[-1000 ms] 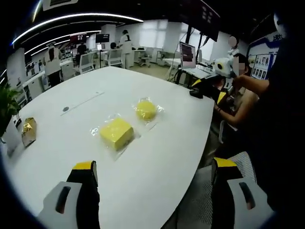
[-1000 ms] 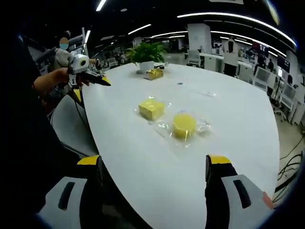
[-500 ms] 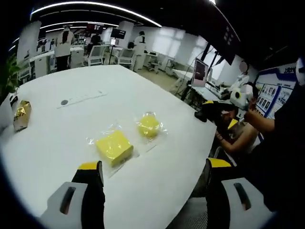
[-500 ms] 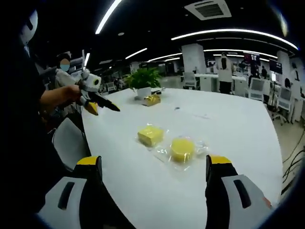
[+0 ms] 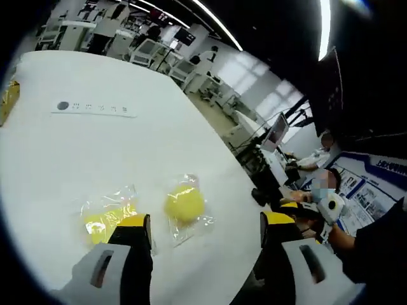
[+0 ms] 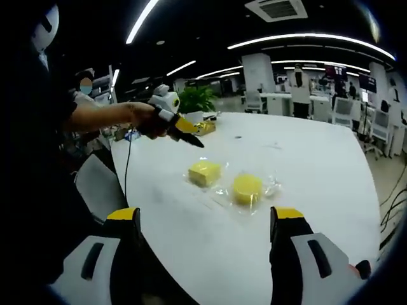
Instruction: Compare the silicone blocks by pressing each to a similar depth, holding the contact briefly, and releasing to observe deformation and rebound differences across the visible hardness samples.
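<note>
left gripper [image 5: 202, 230]: jaws apart, hovering low over the white table [image 5: 76, 152], its left jaw overlapping the square yellow block [image 5: 102, 219] | round yellow block [image 5: 185, 204]: bagged, lower centre, between the jaws | right gripper [image 6: 202, 223]: jaws apart, holding nothing | both blocks mid-frame in right gripper view, side by side.

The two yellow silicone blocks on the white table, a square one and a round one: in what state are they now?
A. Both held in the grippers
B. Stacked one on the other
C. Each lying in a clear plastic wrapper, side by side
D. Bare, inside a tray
C: in the right gripper view the square yellow silicone block and the round yellow silicone block lie apart on the white table, each with clear plastic wrapper around it.
</note>
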The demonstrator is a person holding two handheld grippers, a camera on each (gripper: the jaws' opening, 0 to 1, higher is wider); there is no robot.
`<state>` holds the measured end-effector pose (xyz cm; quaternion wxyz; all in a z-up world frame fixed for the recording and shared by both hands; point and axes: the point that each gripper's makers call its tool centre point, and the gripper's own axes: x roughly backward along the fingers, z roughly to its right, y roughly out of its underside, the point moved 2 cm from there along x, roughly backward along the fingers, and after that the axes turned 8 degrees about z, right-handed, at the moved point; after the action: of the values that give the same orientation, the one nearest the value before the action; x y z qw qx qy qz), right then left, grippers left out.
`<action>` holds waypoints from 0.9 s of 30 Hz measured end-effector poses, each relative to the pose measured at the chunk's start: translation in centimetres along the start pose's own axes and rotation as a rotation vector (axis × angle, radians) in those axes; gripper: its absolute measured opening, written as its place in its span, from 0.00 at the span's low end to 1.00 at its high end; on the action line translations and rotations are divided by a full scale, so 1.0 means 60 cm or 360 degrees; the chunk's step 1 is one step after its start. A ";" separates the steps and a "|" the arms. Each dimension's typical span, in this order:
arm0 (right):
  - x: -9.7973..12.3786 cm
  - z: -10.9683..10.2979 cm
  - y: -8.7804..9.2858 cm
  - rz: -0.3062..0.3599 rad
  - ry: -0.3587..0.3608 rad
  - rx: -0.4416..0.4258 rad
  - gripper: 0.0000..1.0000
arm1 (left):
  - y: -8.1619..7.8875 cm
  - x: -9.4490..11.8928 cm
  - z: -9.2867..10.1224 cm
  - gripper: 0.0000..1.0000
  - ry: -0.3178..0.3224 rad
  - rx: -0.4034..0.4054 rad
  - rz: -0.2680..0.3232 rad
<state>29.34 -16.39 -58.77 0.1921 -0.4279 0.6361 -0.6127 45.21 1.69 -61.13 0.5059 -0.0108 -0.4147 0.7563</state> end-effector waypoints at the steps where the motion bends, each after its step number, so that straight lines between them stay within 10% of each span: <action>1: 0.003 0.001 0.005 -0.0030 0.0008 0.0007 0.76 | 0.003 -0.010 -0.002 0.68 -0.0009 0.0026 -0.0031; 18: 0.035 0.023 0.025 -0.0084 0.0114 -0.0033 0.73 | -0.008 -0.147 -0.071 0.72 -0.0211 0.0377 -0.0113; 27: 0.046 0.037 0.025 -0.0073 0.0161 -0.0057 0.71 | 0.023 -0.178 -0.089 0.58 -0.0225 0.0477 -0.0254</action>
<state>29.02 -20.06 -59.80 0.1378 -0.4141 0.6458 -0.6264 51.69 -3.47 -69.82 0.5298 0.1507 -0.3315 0.7660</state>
